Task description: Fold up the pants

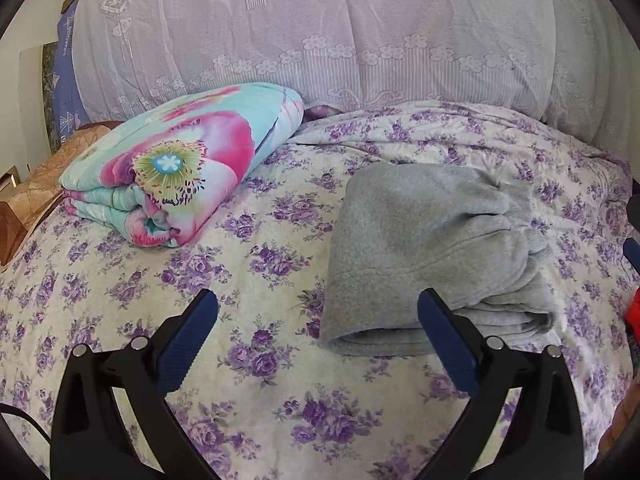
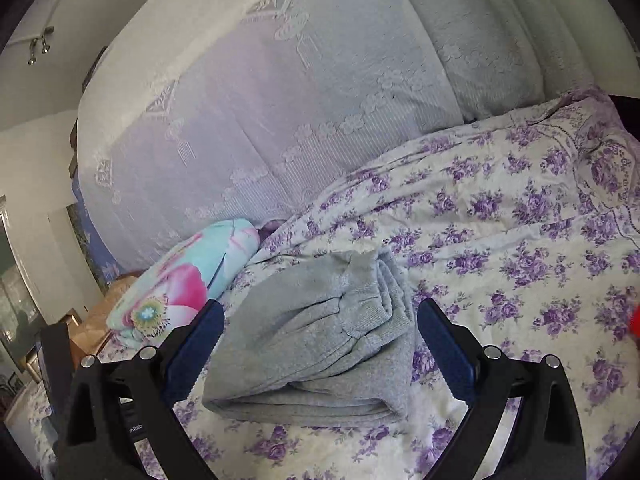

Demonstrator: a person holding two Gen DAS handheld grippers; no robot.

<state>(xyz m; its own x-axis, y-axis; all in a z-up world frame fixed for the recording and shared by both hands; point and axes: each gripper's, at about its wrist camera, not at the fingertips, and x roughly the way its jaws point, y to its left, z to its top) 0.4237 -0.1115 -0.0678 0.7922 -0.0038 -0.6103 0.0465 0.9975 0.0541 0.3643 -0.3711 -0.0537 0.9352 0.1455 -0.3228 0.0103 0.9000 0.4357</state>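
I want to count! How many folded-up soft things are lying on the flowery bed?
2. The grey pants lie folded in the middle of the bedspread, and the bright flowered quilt sits folded farther left, near the lace-covered headboard. More may be hidden outside the views.

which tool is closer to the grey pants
Right. The open right tool frames the folded grey pants between its fingers. The open left tool sits at their left front corner, pants mostly off to its right.
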